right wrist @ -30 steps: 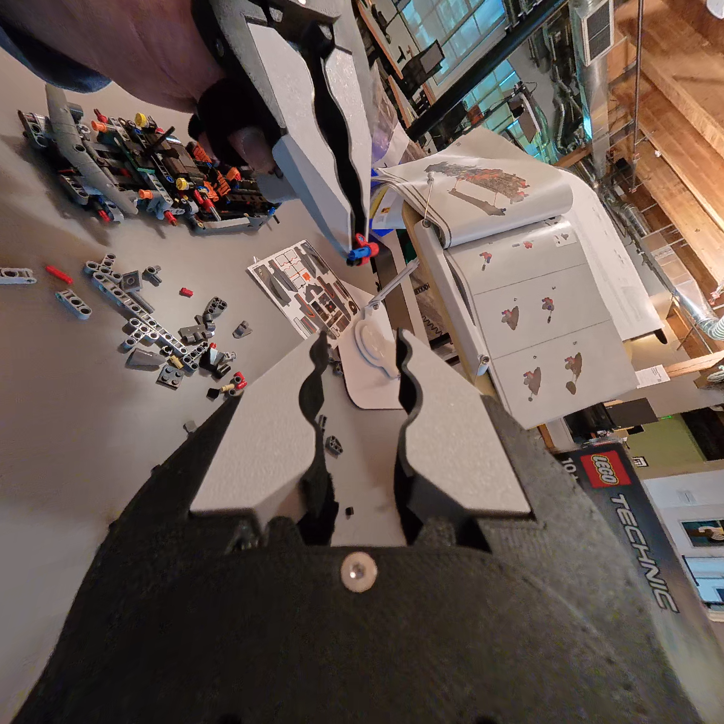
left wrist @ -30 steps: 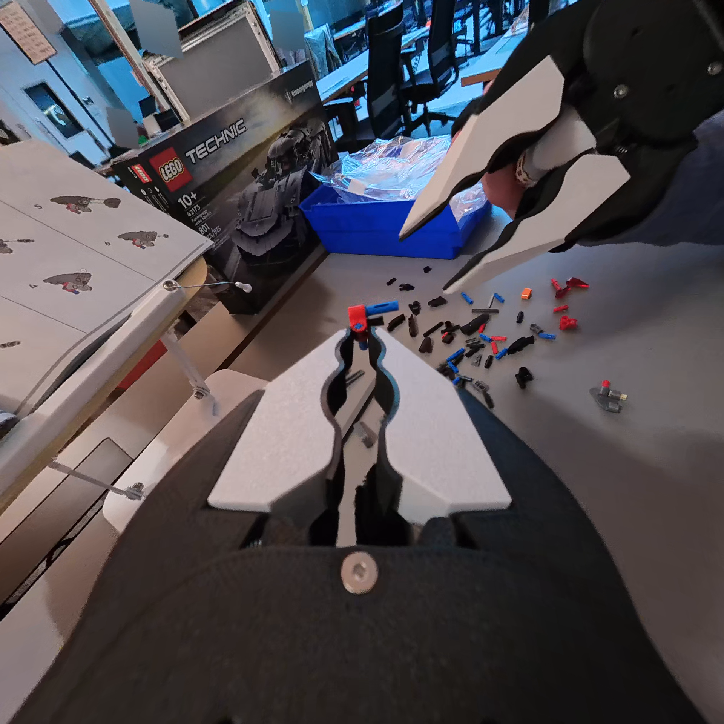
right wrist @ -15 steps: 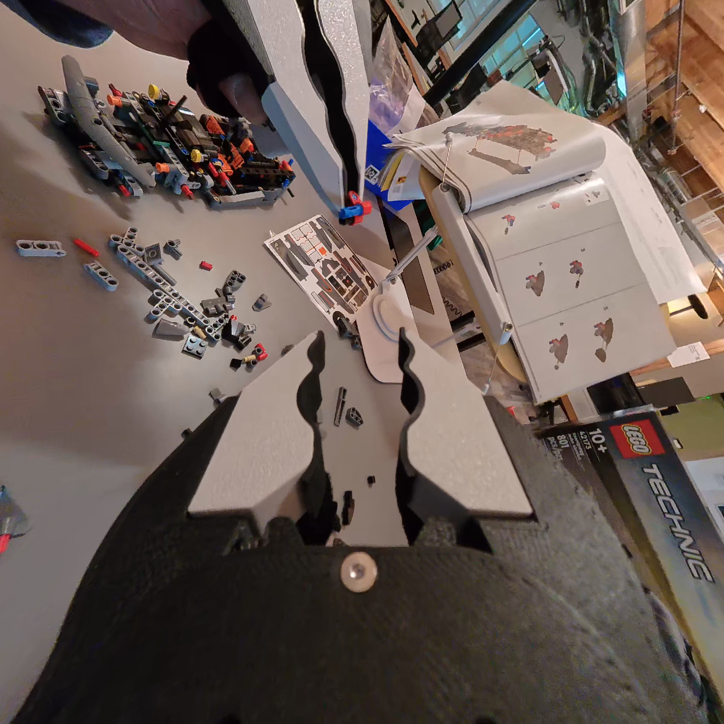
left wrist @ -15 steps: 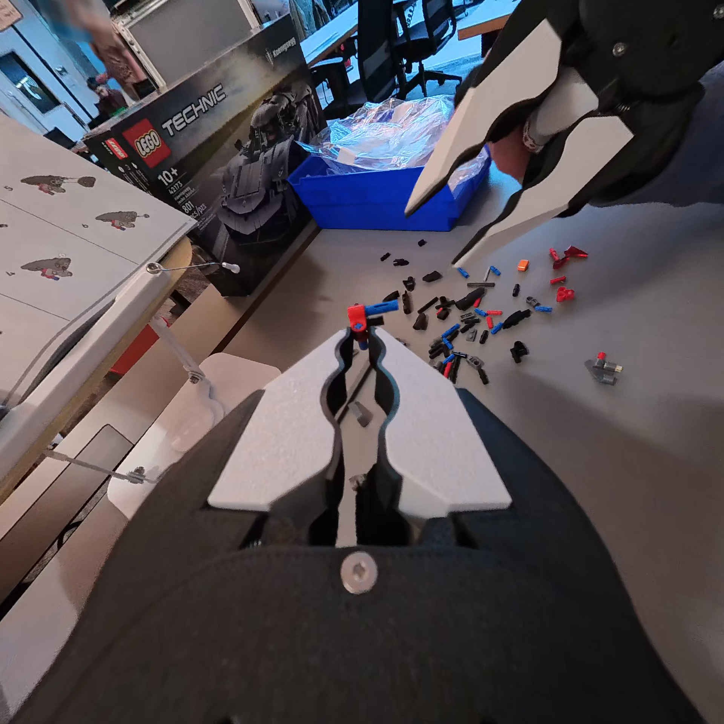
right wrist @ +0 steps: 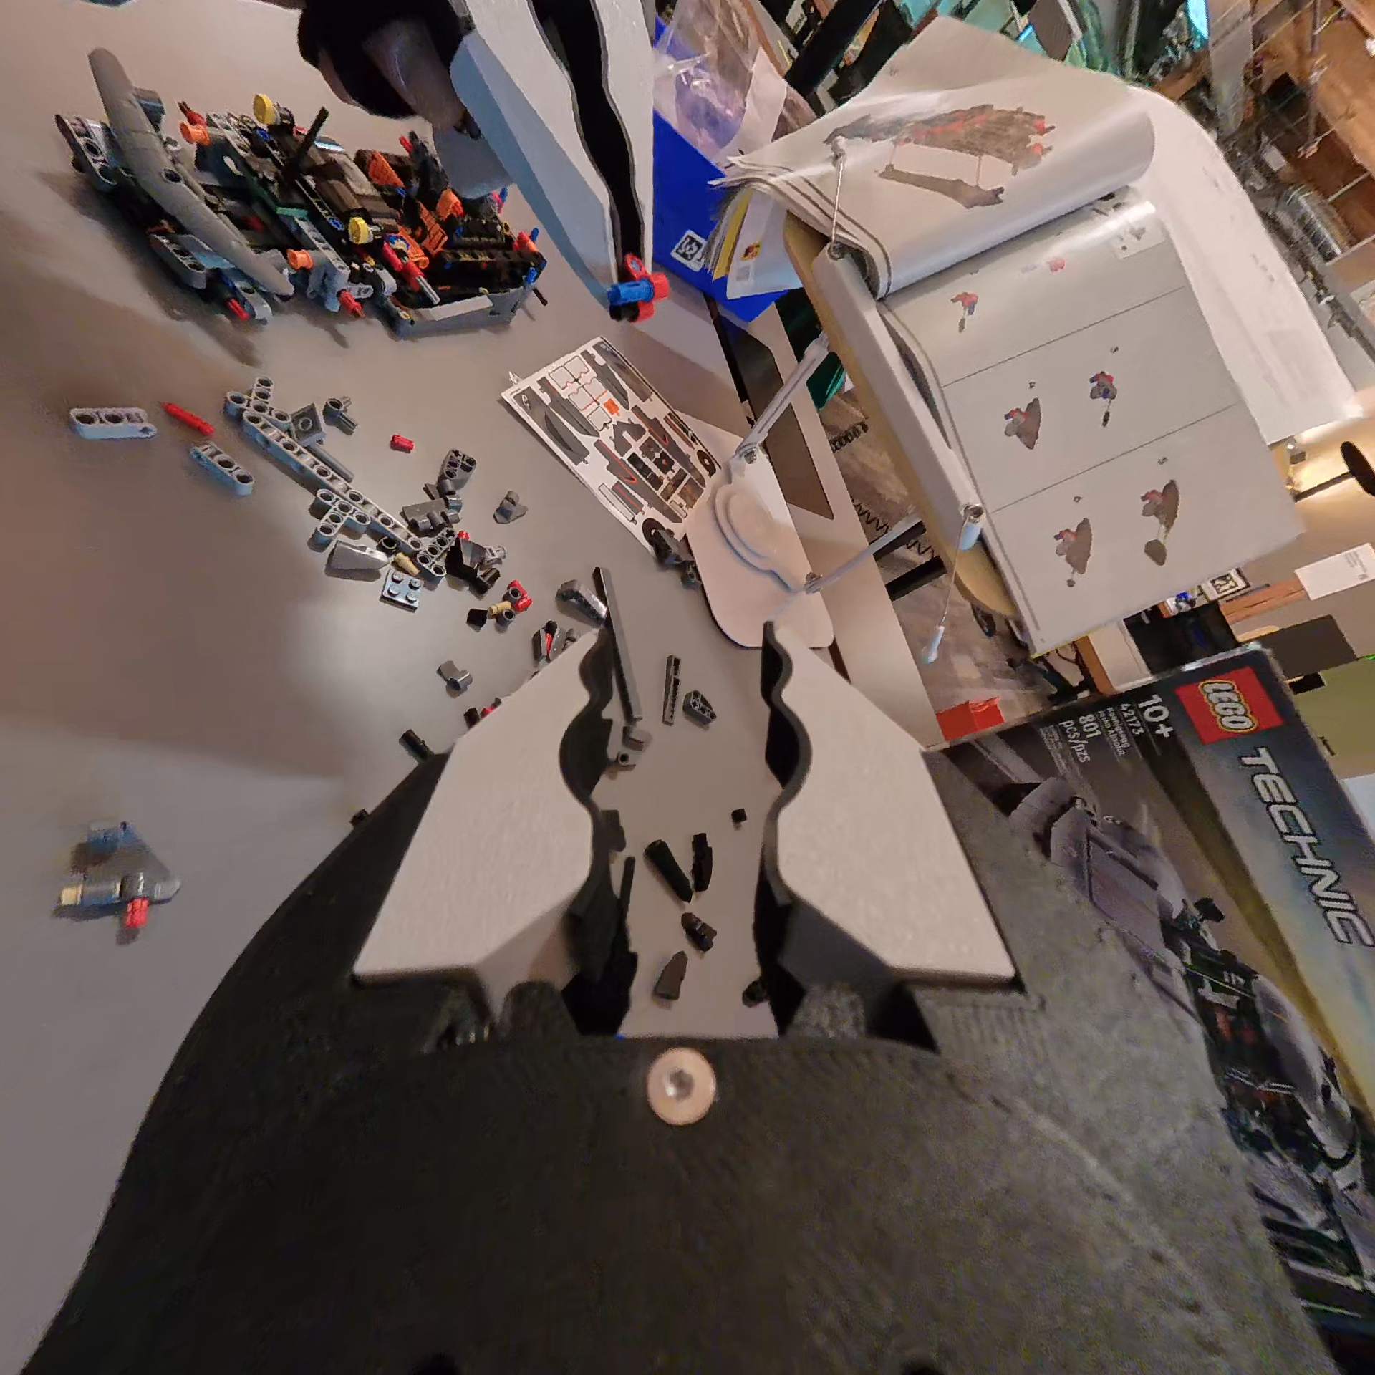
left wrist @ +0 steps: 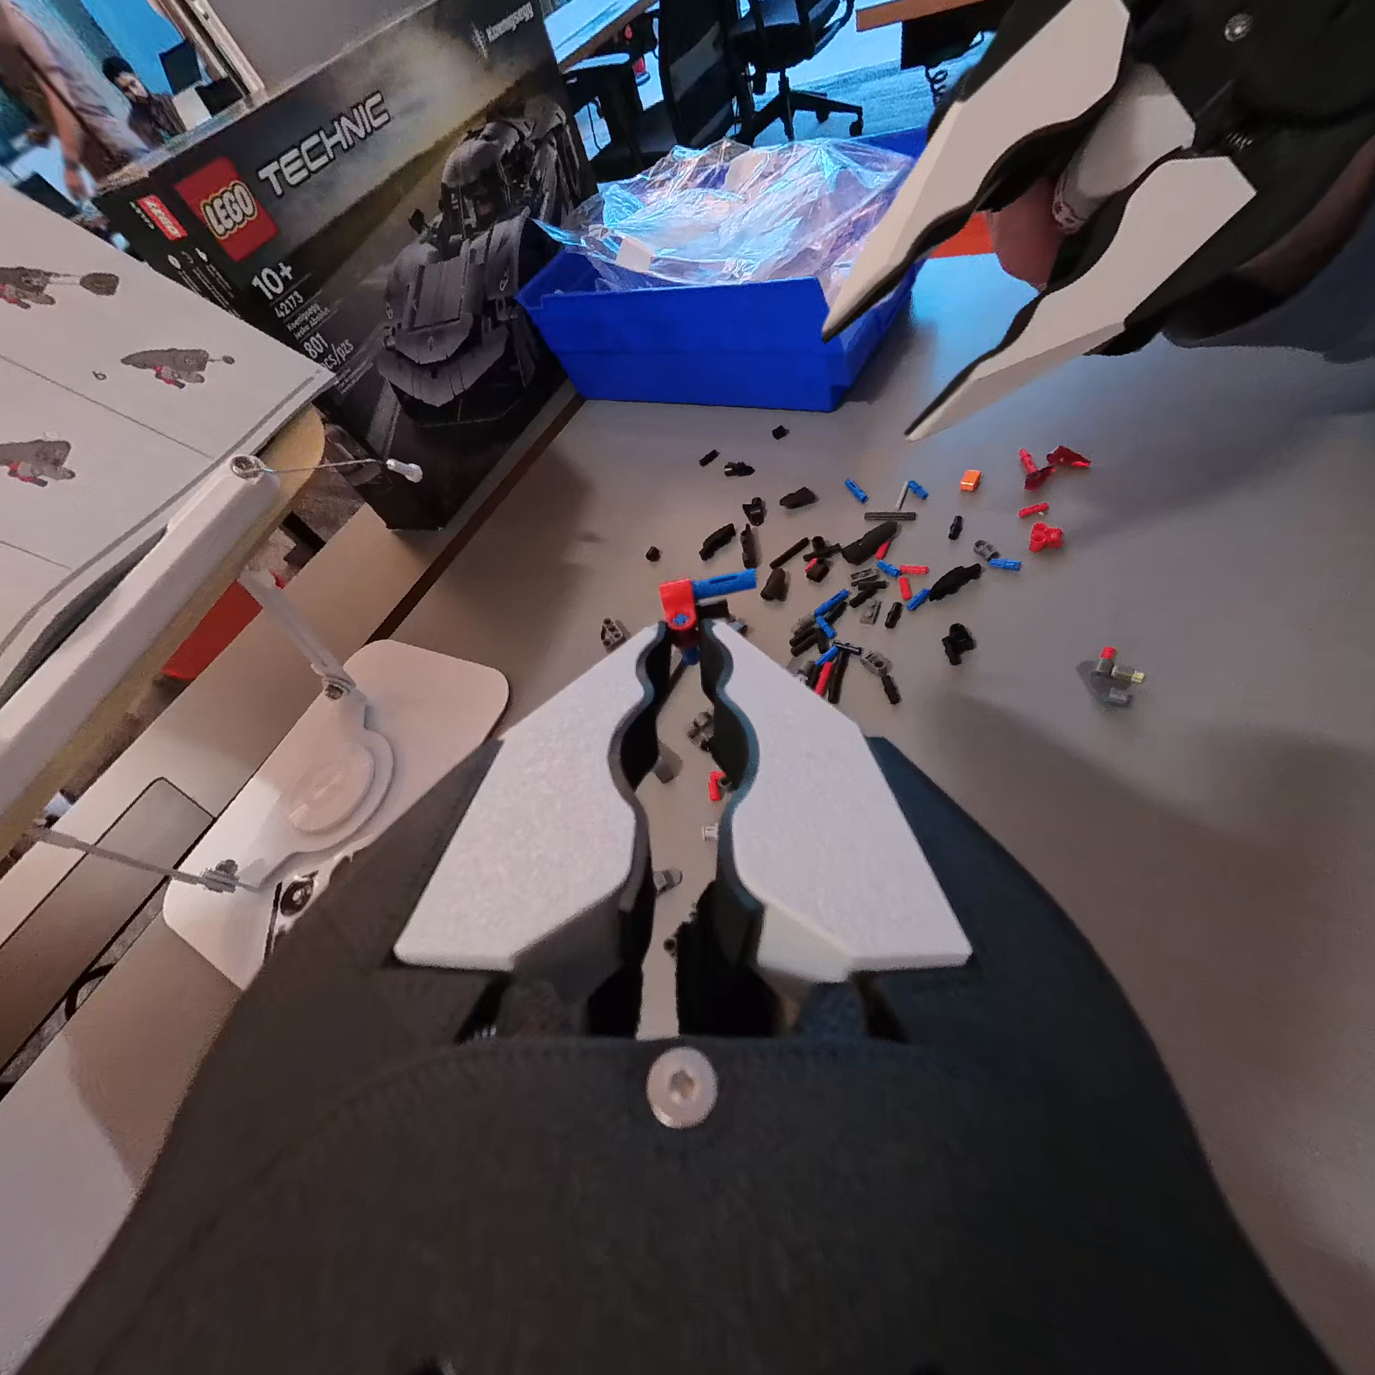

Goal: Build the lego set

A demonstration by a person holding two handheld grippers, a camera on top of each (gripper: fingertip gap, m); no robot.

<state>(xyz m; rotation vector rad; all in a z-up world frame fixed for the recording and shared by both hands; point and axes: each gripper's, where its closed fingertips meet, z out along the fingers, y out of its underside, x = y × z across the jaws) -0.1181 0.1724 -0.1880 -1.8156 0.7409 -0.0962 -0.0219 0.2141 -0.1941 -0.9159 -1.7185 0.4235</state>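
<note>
My left gripper (left wrist: 681,636) is shut on a small red and blue connector piece (left wrist: 681,599) and holds it above the grey table. In the right wrist view the left gripper (right wrist: 629,294) hangs at the top with the same piece (right wrist: 640,286) at its tip. My right gripper (right wrist: 681,640) is open and empty above loose black pieces (right wrist: 673,870). It also shows at the upper right of the left wrist view (left wrist: 867,385). The partly built model (right wrist: 297,216) lies at the far left of the table.
A scatter of small black, blue and red pieces (left wrist: 856,580), a blue bin (left wrist: 714,342) of plastic bags and the set's box (left wrist: 357,245) lie ahead. Grey beams (right wrist: 357,506), a sticker sheet (right wrist: 617,446), the instruction booklet on its stand (right wrist: 1079,372), a small grey sub-assembly (right wrist: 111,874). The partly built model (right wrist: 297,216) lies some 25 cm from my left tips, 30 cm from my right tips.
The two grippers have drawn apart. The right gripper has pulled back and now looks down on the loose black pieces. The left gripper still holds the red and blue piece.
</note>
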